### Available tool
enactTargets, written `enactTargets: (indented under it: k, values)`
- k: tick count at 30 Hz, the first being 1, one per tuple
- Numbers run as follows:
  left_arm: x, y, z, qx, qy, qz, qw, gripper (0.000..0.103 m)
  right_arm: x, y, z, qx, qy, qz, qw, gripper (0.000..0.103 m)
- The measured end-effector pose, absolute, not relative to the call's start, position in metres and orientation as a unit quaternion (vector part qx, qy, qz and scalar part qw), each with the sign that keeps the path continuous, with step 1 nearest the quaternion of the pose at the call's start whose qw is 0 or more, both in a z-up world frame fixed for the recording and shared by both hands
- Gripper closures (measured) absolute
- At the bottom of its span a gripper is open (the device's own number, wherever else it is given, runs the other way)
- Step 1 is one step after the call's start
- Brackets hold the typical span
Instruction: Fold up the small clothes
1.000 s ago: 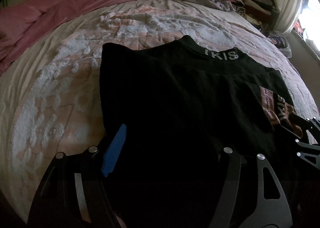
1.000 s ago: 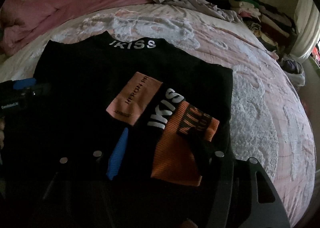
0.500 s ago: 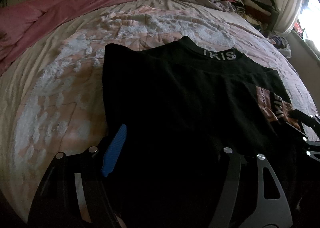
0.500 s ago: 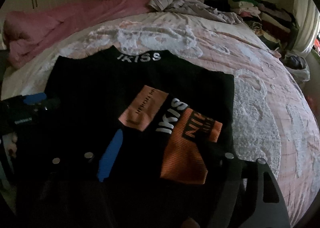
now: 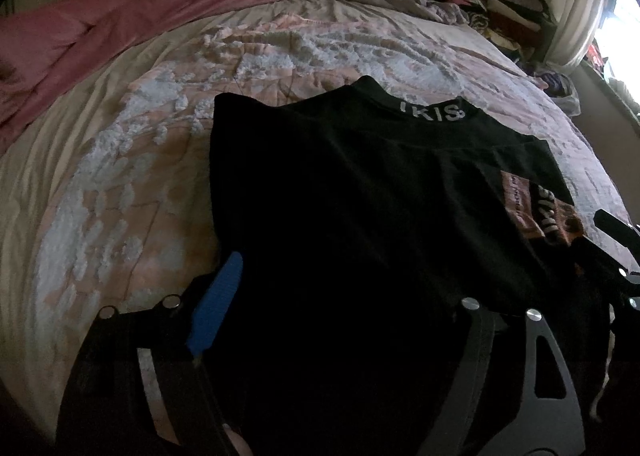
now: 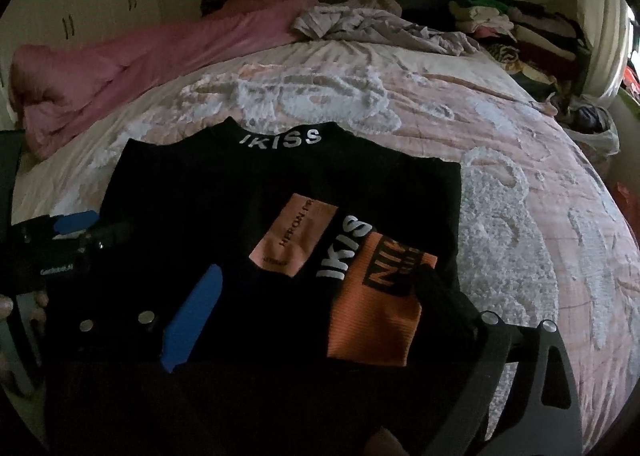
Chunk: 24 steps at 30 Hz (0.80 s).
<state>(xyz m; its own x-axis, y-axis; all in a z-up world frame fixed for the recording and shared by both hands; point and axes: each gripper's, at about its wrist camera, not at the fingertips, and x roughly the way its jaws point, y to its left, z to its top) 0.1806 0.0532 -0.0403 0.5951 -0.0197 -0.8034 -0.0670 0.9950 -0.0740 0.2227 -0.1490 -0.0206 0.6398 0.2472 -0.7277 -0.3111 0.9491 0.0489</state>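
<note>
A: Starting with the biggest thing: wide bed under a pink-and-white tufted quilt [image 6: 460, 143], running ahead of both grippers to a crumpled pink blanket [image 6: 132, 63] at the far end.

B: Noted. Next down, the task's garment: black long-sleeved top with a white-lettered collar [image 6: 256, 199], lying flat on the quilt directly ahead of and beneath both tools. One sleeve, with a ribbed orange cuff [image 6: 372, 320] and a peach label panel, is laid across its body.

A: Right gripper [image 6: 316, 316]: jaws opening, near full spread, straddling the folded-in sleeve. Pads appear clear of the cloth; nothing gripped.

B: Left gripper [image 5: 340, 296]: jaws also opening, wide, over the near-left part of the top. Blue pad [image 5: 218, 304] sits at the fabric's left edge; the other finger is lost in dark cloth. No grip that I can make out.

A: Risks, as judgement only. A pad could snag the black knit as either tool draws off, dragging the sleeve back out.

B: Also, poor light on black fabric: the next pinch may catch one layer only, skewing the fold.
</note>
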Motion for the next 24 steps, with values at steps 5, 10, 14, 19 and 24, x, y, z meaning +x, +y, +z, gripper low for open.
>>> enactTargets:
  k: [5, 10, 14, 19, 24]
  values:
    - [0.173, 0.052, -0.032, -0.045, 0.447, 0.014, 0.893, 0.026, 0.219, -0.15, -0.015, -0.032, 0.391, 0.155, 0.906, 0.005]
    - [0.166, 0.053, -0.022, -0.047, 0.438, 0.012, 0.898, 0.015, 0.213, -0.152, -0.006, -0.024, 0.381, 0.159, 0.91, 0.005]
    - [0.16, 0.054, -0.014, -0.046, 0.431, 0.014, 0.901, 0.014, 0.208, -0.153, 0.002, -0.018, 0.371, 0.161, 0.914, 0.005]
    - [0.154, 0.056, -0.005, -0.044, 0.424, 0.017, 0.904, 0.01, 0.203, -0.153, 0.009, -0.013, 0.365, 0.162, 0.917, 0.005]
    - [0.148, 0.058, 0.003, -0.042, 0.418, 0.019, 0.907, 0.01, 0.197, -0.153, 0.015, -0.011, 0.359, 0.161, 0.919, 0.005]
